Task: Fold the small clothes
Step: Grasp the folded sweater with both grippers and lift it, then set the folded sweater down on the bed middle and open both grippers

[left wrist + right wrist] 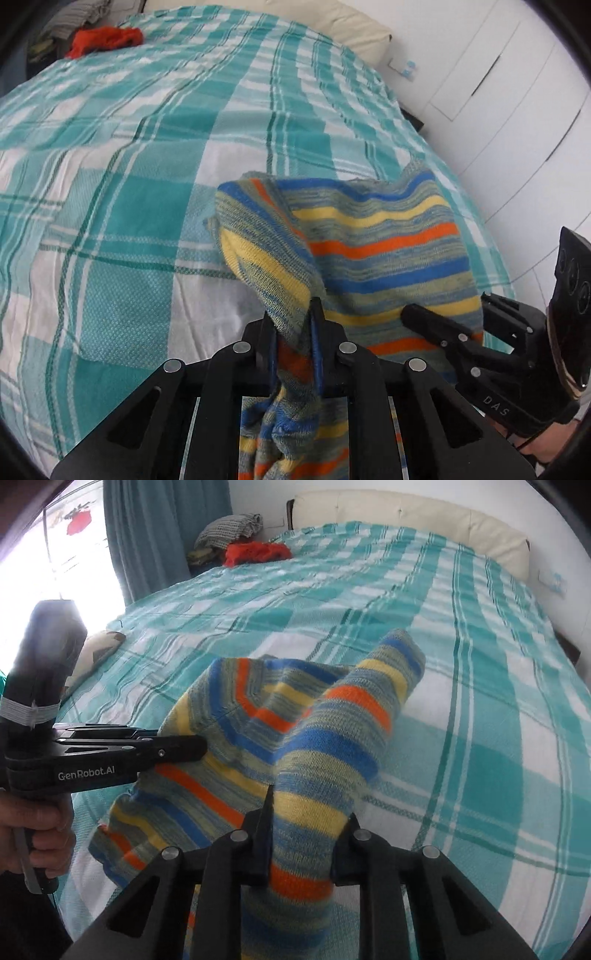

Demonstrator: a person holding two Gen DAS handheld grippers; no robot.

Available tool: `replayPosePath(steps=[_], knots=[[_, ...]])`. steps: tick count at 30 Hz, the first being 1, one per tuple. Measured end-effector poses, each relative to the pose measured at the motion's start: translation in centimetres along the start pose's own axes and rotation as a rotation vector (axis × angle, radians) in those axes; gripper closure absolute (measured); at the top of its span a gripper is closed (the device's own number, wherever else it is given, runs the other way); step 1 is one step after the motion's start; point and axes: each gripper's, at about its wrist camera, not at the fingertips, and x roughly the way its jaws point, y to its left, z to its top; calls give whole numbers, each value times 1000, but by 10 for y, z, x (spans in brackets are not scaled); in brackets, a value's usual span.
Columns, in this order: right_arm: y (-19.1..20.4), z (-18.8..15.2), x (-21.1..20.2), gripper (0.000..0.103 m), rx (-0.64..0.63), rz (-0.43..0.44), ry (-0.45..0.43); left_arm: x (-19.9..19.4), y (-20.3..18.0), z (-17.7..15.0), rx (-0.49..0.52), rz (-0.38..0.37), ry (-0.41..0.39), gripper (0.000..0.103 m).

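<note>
The striped knit garment is held partly lifted over the teal plaid bedspread, one edge bunched and clamped in the left gripper, another pinched by the right gripper. To fold it cleanly, the person should probably pull both grips apart until the fabric is taut, then lay it flat on the bedspread, keeping clear of the red garment near the headboard.

Two claws, one striped garment, one red garment.

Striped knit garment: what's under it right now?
Under the striped knit garment, held by the left gripper and right gripper, lies the teal checked bedspread. Whatever lies directly beneath its folds is covered.
</note>
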Motion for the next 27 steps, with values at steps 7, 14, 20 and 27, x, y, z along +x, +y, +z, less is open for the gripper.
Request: replayPosePath(steps=[7, 14, 20, 27], knots=[[-27, 23, -57, 82, 81, 1, -101, -23, -46, 24, 48, -16, -58, 85], [-98, -10, -56, 12, 180, -185, 17, 3, -45, -27, 148, 285, 1, 36], [-70, -66, -122, 5, 111, -271, 1, -71, -91, -81, 309, 449, -147, 6], [-30, -106, -192, 5, 287, -253, -16, -152, -122, -116, 169, 418, -168, 0]])
